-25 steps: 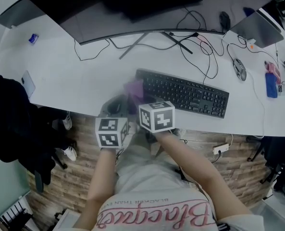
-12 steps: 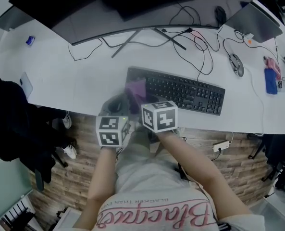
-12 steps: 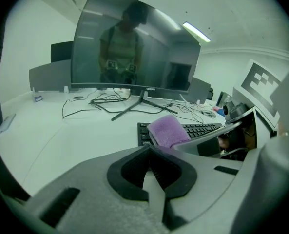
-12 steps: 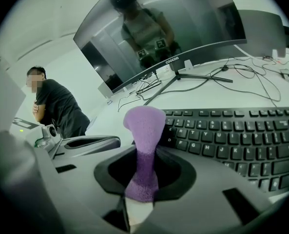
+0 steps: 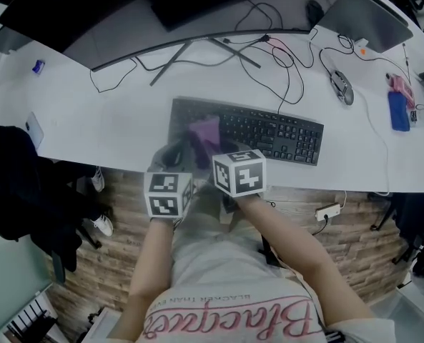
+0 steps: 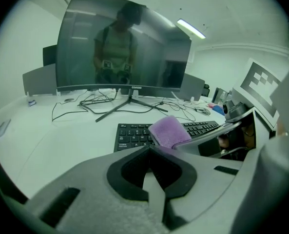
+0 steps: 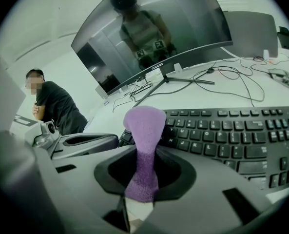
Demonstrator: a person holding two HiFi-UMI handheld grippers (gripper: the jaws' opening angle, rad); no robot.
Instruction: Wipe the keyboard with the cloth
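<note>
Overhead first, head view. White desk (image 5: 90, 116), smooth top. Flat black keyboard (image 5: 258, 129) lies on it, long side to the person. Purple cloth (image 5: 205, 130) sits over the keyboard's left end, close to the front edge. Right gripper (image 5: 212, 148) is at the cloth; left gripper (image 5: 173, 153) is just beside it on the left, over the desk edge. Both carry white cubes with black square markers. Wide curved monitor (image 5: 154, 9) stands behind on a splayed metal foot, thin black cables looped around it. A mouse (image 5: 339, 88) lies off to the right. On the person's pale shirt (image 5: 219, 313), pink script, and a smaller line that seems to read "BLACKER THAN", cut off.

Left gripper view. Jaws together, dark pads meeting on a seam, nothing between them. Beyond the tips, the cloth rests on the keyboard's left keys. A small logo under the screen is too small to read.

Right gripper view. Jaws clamped on the cloth: fuzzy, nubbly weave, pinched narrow at the pads and swelling to a rounded top. Keys behind it are black with white letters. The logo here looks like "coocaa". A seated person (image 7: 56, 106) in dark clothes is at far left.
</note>
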